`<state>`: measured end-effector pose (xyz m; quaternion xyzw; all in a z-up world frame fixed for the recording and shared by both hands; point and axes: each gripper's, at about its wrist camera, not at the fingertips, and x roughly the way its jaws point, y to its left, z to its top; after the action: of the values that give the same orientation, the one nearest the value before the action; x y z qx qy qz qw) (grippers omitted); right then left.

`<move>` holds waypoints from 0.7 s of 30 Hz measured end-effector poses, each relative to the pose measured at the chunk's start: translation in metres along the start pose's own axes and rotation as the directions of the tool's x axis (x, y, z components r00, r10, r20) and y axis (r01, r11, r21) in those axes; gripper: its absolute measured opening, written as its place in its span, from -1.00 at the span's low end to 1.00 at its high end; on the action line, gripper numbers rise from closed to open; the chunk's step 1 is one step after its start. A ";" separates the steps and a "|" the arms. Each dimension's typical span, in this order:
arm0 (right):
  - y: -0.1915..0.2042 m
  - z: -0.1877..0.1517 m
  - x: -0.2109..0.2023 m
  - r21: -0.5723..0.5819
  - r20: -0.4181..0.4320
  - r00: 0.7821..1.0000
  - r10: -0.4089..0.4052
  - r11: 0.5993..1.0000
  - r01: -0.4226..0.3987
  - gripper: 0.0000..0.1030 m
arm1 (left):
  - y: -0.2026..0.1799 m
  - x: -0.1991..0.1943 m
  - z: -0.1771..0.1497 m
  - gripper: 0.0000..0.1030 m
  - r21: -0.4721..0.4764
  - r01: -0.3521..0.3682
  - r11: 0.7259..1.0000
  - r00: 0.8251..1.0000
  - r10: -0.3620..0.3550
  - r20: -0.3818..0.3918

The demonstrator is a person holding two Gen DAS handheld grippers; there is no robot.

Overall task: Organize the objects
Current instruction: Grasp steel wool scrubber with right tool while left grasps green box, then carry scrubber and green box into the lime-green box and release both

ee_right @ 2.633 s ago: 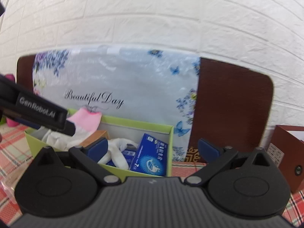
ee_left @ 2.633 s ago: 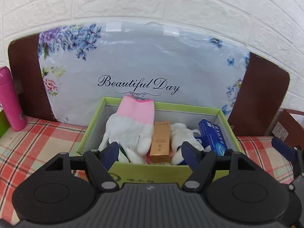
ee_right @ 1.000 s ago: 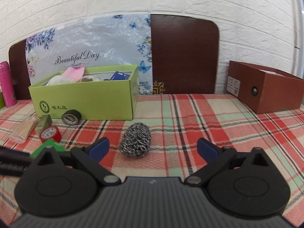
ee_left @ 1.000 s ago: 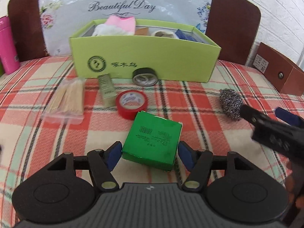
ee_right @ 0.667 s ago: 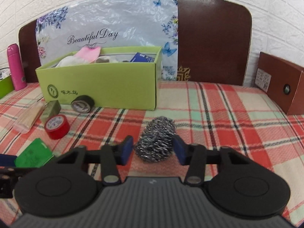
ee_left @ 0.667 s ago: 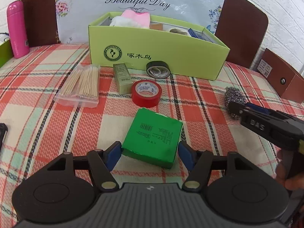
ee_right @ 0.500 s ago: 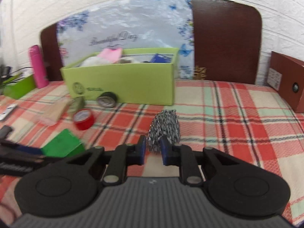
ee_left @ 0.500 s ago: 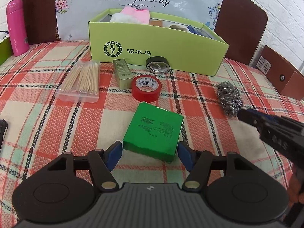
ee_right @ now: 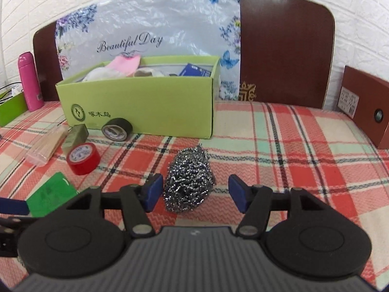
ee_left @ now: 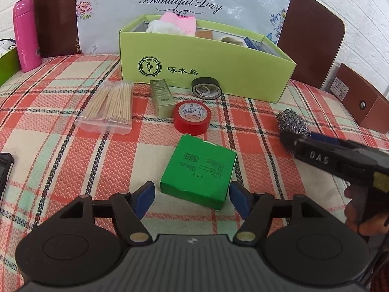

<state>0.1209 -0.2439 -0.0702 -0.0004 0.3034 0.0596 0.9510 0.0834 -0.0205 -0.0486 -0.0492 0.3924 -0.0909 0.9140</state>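
Two grippers: both low over the red, cream and mint plaid tablecloth, one in each of the person's hands.
Far left: a pink cylindrical flask stands upright by the dark brown headboard.
Left of centre: a clear packet of wooden toothpicks lies flat, and just beside it a small gold carton.
Centre back: the open lime-green cardboard box holds a white glove with a pink cuff and a blue packet; the other contents are hard to make out from here.
Against the box front: a black tape roll on its edge.
Nearer: a red tape roll lying flat.
Left gripper: jaws wide apart, a blue pad on either side of the flat green square carton, neither pad pressing it; the carton rests on the cloth.
Right of centre: a ball of steel wool scourer sits on the cloth, well clear of the box.
Right gripper: jaws have just been opening; the scourer lies between the pads, close to the left one, with a clear gap to the right one.
Far right: a reddish-brown cardboard box.
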 end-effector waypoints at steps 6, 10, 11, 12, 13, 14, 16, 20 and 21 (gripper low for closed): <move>0.003 -0.011 -0.002 -0.008 -0.029 0.999 0.034 0.999 -0.035 -0.29 | -0.003 0.005 0.009 0.45 0.009 0.002 1.000 1.000 -0.002 0.013; 0.004 -0.011 -0.010 0.002 -0.036 0.998 0.054 0.999 -0.054 -0.31 | -0.008 0.013 0.015 0.45 0.048 -0.007 0.999 1.000 0.007 0.012; 0.006 -0.011 -0.012 0.002 -0.035 0.998 0.061 0.998 -0.060 -0.31 | -0.009 0.016 0.016 0.45 0.055 -0.008 0.998 1.000 0.007 0.010; 0.007 -0.011 -0.014 0.002 -0.034 0.997 0.068 0.998 -0.068 -0.31 | -0.009 0.018 0.016 0.45 0.063 -0.008 0.998 1.000 0.008 0.004; 0.008 -0.011 -0.017 0.001 -0.031 0.996 0.078 0.997 -0.078 -0.32 | -0.010 0.021 0.016 0.45 0.070 -0.009 0.998 1.000 0.010 -0.004; 0.010 -0.010 -0.019 0.001 -0.029 0.996 0.088 0.996 -0.088 -0.32 | -0.011 0.023 0.016 0.45 0.077 -0.010 0.997 1.000 0.011 -0.011; 0.013 -0.009 -0.023 -0.003 -0.025 0.994 0.108 0.994 -0.108 -0.35 | -0.012 0.025 0.014 0.42 0.100 -0.014 0.995 1.000 0.015 -0.011; 0.019 -0.005 -0.031 -0.017 -0.007 0.991 0.133 0.991 -0.133 -0.38 | -0.011 0.021 0.014 0.33 0.097 0.000 0.995 1.000 0.001 -0.014; 0.019 -0.004 -0.033 -0.018 -0.001 0.991 0.137 0.990 -0.137 -0.39 | -0.009 0.019 0.015 0.33 0.082 0.010 0.997 1.000 -0.009 -0.015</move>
<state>0.0900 -0.2289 -0.0541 0.0118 0.3020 0.1275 0.9447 0.1054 -0.0332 -0.0503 -0.0126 0.3947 -0.1116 0.9119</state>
